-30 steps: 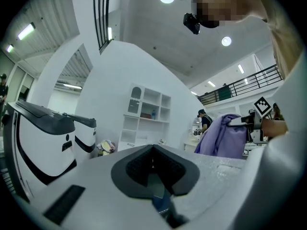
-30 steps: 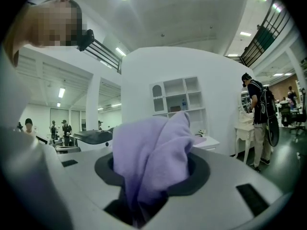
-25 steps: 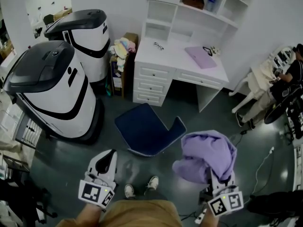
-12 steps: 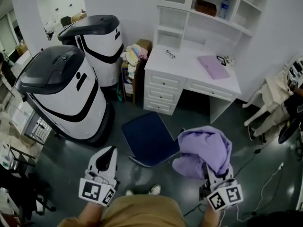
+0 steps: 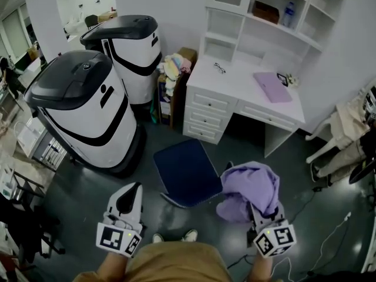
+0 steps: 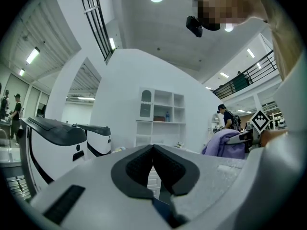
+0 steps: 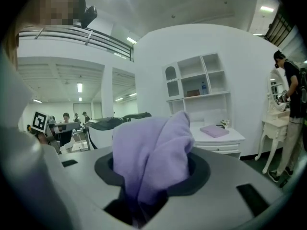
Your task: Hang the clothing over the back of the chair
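The right hand-held gripper, at the lower right of the head view, has its jaws clamped on a soft lilac fabric garment; in the right gripper view the cloth fills the gap between the jaws and bunches up over them. In the head view the garment hangs in a loose heap above the jaws, right of centre, with its left edge overlapping the right edge of the dark blue padded chair. Whether cloth and chair touch cannot be told. The chair stands on the dark floor at the centre of the frame, its seat facing up and tilted. The left hand-held gripper, at the lower left, holds nothing; in the left gripper view its jaw tips meet, and it is well apart from the chair. Two white shoes show at the bottom centre between the grippers. In the upper right stands a white counter with drawers, carrying a flat lilac case. Two large white-and-black machines fill the upper left.
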The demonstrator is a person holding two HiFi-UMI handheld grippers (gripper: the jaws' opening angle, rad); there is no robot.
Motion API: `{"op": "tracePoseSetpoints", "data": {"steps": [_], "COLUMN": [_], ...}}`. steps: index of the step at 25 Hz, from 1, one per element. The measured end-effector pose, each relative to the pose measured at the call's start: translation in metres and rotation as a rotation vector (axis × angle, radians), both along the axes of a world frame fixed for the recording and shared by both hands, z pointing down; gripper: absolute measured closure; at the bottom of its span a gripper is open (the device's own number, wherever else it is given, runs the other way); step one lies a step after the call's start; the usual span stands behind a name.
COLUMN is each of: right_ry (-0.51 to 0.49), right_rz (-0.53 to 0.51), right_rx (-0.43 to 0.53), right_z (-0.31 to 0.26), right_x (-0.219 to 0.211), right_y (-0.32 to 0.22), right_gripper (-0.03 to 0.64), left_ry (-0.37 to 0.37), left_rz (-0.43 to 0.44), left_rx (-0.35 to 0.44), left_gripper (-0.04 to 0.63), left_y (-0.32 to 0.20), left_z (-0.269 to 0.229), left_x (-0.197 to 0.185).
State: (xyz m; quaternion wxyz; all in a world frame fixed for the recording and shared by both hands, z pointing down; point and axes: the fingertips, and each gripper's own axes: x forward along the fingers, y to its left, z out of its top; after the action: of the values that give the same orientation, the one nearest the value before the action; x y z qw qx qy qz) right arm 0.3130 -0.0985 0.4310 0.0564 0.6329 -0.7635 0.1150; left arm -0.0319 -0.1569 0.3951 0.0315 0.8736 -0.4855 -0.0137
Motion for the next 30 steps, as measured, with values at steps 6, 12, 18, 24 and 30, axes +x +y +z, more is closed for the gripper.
{"op": "tracePoseSetpoints", "data": {"steps": [6, 12, 18, 24, 30], "right_ry": [0.054, 0.060, 0.099, 0.281, 0.542], "right_rz": [-0.060, -0.152, -0.343, -0.474, -0.474], "right_rx": [-0.061, -0.061, -0.146, -0.353, -0.551], "right_z": [0.025, 0.033, 0.071, 0.142, 0.221], "right_x": [-0.012, -0.035, -0.070, -0.087, -0.070], "right_y": [-0.019, -0.044, -0.075, -0.066, -0.031], "right_gripper": [0.417, 0.417, 0.414, 0.408, 0.394], "left_ry": [-0.003, -0.005, -0.005, -0.006, -0.008], "left_rz": [-0.041, -0.071, -0.082, -0.086, -0.090], "left_rx": [-0.023, -0.026, -0.027, -0.029, -0.048], "left_gripper": [0.592, 0.592, 0.591, 0.591, 0.591], "left_y": [0.006, 0.011, 0.015, 0.015, 0.011], "left_z": [0.009, 0.012, 0.011, 0.013, 0.022], "left_x": [-0.019, -0.029, -0.029, -0.026, -0.029]}}
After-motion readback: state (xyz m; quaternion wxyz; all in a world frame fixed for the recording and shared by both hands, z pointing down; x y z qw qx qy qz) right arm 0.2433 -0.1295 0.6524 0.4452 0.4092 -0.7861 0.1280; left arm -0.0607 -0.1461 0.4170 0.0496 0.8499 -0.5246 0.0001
